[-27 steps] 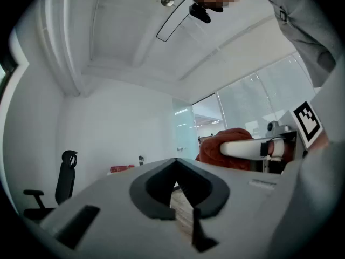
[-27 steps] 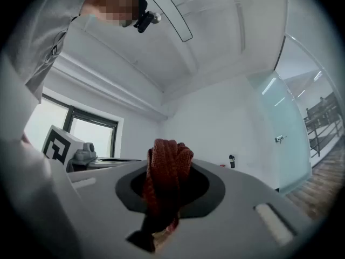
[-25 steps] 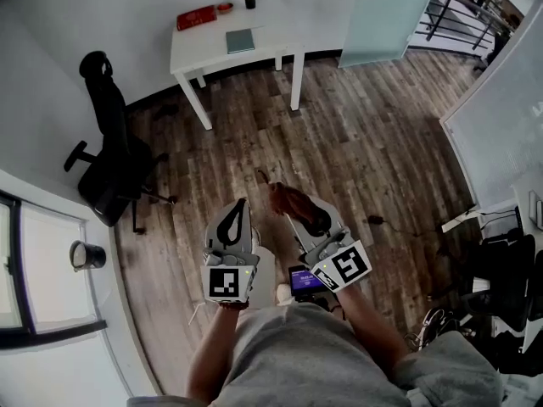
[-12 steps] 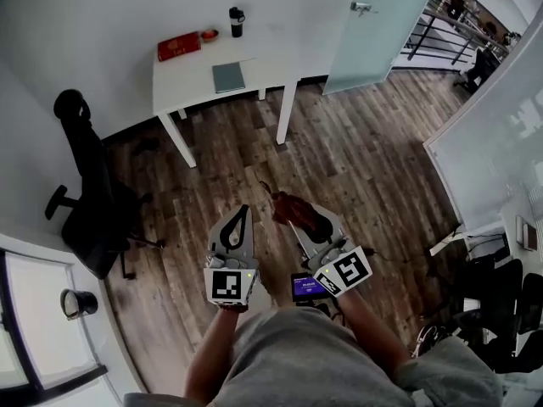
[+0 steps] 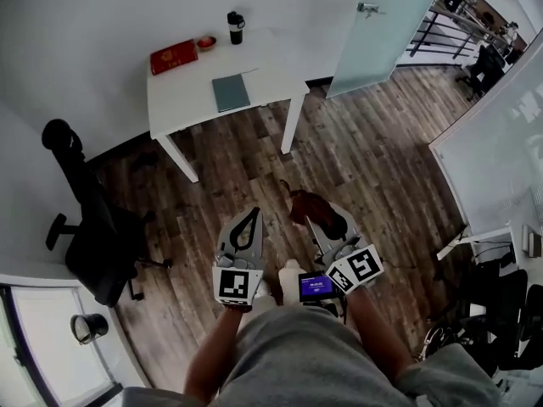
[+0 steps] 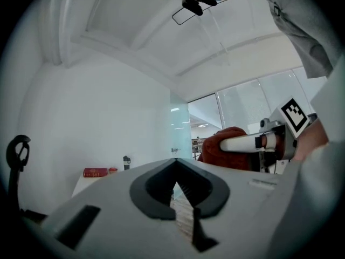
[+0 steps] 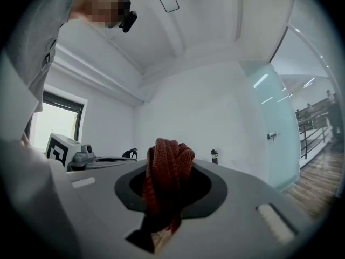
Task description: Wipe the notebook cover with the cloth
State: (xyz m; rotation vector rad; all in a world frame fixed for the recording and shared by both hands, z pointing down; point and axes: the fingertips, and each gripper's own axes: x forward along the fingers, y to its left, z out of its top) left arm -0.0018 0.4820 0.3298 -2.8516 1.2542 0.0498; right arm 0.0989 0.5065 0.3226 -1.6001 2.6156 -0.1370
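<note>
Jaws, left gripper (image 6: 174,165): clenched tip to tip, with nothing caught between them. Jaws, right gripper (image 7: 167,156): clamped on the cloth (image 7: 161,179), a rust-red knitted bundle that bulges above the pads and trails a little below them.

Position, both grippers: I see them side by side, held level, close in front of the person's grey-clad torso (image 5: 297,354) and over the wood floor (image 5: 373,151). A small lit screen (image 5: 316,286) sits low between the two wrists.

Notebook (image 5: 231,92): grey-green cover, closed, lying flat on the white table (image 5: 182,108) toward its front edge. It is well apart from both grippers, and the cloth is nowhere near it.

Other table contents, along the wall side:
- red box (image 5: 173,58), lying flat
- small red dish (image 5: 205,42), just beside the box
- dark bottle (image 5: 235,26), upright

Surroundings:
- black office chair (image 5: 93,227), on the floor left of the table
- frosted glass door (image 5: 373,19), right of the table; I cannot tell whether it is ajar
</note>
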